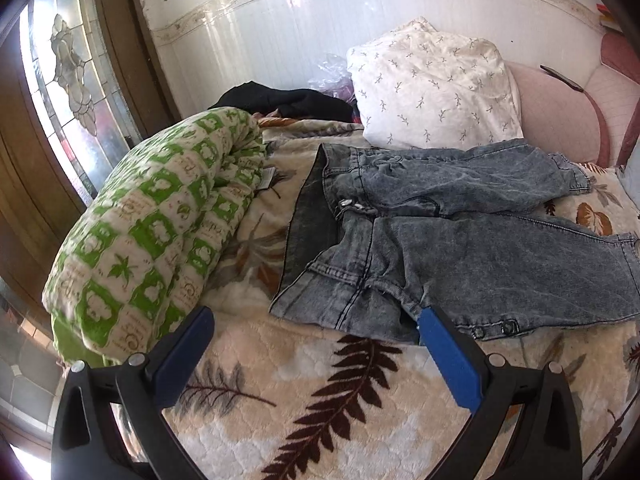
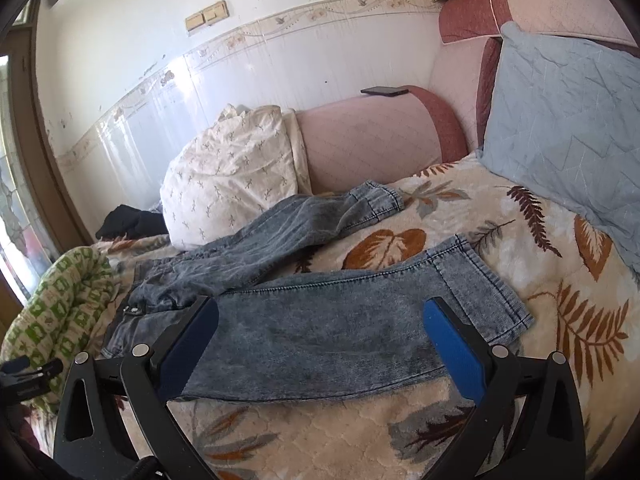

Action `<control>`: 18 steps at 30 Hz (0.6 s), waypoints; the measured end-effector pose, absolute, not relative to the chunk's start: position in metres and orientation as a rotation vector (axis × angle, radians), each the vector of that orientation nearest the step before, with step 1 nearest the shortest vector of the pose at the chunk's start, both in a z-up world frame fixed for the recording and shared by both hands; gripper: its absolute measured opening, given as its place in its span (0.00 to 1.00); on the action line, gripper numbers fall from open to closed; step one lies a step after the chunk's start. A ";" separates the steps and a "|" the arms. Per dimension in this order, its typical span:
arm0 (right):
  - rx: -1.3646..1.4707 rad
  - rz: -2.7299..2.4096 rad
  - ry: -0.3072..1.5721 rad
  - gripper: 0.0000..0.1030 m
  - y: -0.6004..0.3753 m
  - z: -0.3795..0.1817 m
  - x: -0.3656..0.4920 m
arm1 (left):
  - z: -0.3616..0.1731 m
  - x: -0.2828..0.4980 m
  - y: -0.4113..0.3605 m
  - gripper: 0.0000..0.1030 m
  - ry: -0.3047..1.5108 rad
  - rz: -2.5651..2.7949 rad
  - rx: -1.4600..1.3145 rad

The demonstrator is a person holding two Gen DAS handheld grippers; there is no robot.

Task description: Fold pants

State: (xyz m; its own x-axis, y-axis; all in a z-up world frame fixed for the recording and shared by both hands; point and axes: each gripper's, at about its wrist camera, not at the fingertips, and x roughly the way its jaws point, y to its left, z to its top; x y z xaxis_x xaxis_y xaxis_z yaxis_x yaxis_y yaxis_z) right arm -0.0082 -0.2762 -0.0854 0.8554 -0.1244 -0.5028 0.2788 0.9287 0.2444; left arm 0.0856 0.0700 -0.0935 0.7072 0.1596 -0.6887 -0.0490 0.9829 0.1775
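Grey-blue washed jeans (image 1: pixel 460 236) lie spread flat on the leaf-patterned blanket (image 1: pixel 312 400), waistband to the left, both legs running right and apart. My left gripper (image 1: pixel 316 320) is open and empty, just in front of the waist's near corner. In the right wrist view the jeans (image 2: pixel 320 320) show with the near leg across the front and the far leg angled toward the headboard. My right gripper (image 2: pixel 320 312) is open and empty, its fingers straddling the near leg just above it.
A rolled green-and-white quilt (image 1: pixel 160 232) lies left of the waistband. A white floral pillow (image 1: pixel 436 88) and black clothes (image 1: pixel 288 100) sit behind. A blue-grey pillow (image 2: pixel 568 136) leans at the right. A pink headboard (image 2: pixel 368 140) carries a phone (image 2: pixel 384 91).
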 end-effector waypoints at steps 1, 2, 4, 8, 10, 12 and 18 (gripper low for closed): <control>0.314 -0.217 0.508 1.00 -0.276 -0.087 -0.007 | -0.093 0.087 0.069 1.00 0.775 0.114 0.149; 0.313 -0.218 0.513 1.00 -0.276 -0.088 -0.006 | -0.093 0.089 0.068 1.00 0.773 0.111 0.148; 0.309 -0.221 0.520 1.00 -0.276 -0.091 -0.005 | -0.092 0.093 0.066 1.00 0.771 0.103 0.145; 0.302 -0.229 0.545 1.00 -0.278 -0.096 -0.003 | -0.090 0.104 0.064 1.00 0.762 0.093 0.141; 0.301 -0.233 0.554 1.00 -0.281 -0.097 -0.002 | -0.090 0.111 0.063 1.00 0.761 0.088 0.137; 0.294 -0.237 0.574 1.00 -0.284 -0.098 0.000 | -0.090 0.119 0.061 1.00 0.758 0.076 0.135; 0.320 -0.193 0.634 1.00 -0.308 -0.089 0.024 | -0.088 0.162 0.060 1.00 0.772 0.039 0.154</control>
